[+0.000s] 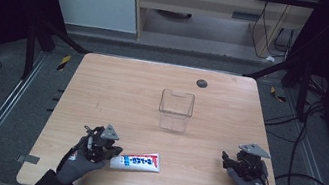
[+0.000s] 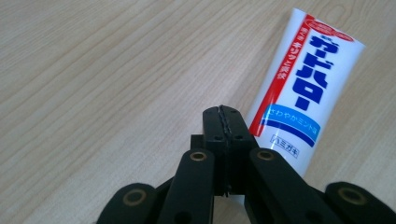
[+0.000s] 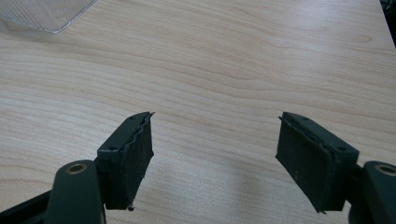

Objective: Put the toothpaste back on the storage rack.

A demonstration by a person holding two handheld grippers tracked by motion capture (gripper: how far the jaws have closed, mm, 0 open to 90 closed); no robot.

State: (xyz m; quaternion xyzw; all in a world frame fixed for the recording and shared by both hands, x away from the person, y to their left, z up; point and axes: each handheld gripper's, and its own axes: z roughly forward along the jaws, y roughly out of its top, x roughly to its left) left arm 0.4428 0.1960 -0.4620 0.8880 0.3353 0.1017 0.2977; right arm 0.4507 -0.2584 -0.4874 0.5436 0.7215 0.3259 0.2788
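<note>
A white toothpaste tube [image 1: 136,161] with red and blue print lies flat near the front of the wooden table [image 1: 127,91]. My left gripper [image 1: 109,152] rests just left of the tube's end, held by a gloved hand. Its jaws are pressed together with nothing between them, and the tube [image 2: 299,102] lies beside them to the right of my left gripper [image 2: 224,116] in the left gripper view. My right gripper [image 1: 228,160] sits at the front right of the table, well away from the tube. Seen in the right gripper view, my right gripper [image 3: 215,149] stands open over bare wood.
A clear plastic cup-like container [image 1: 175,110] stands upright in the middle of the table; its corner [image 3: 44,14] shows at the top left of the right gripper view. A small dark round disc [image 1: 201,83] lies near the far edge. Cables run on the floor at the right.
</note>
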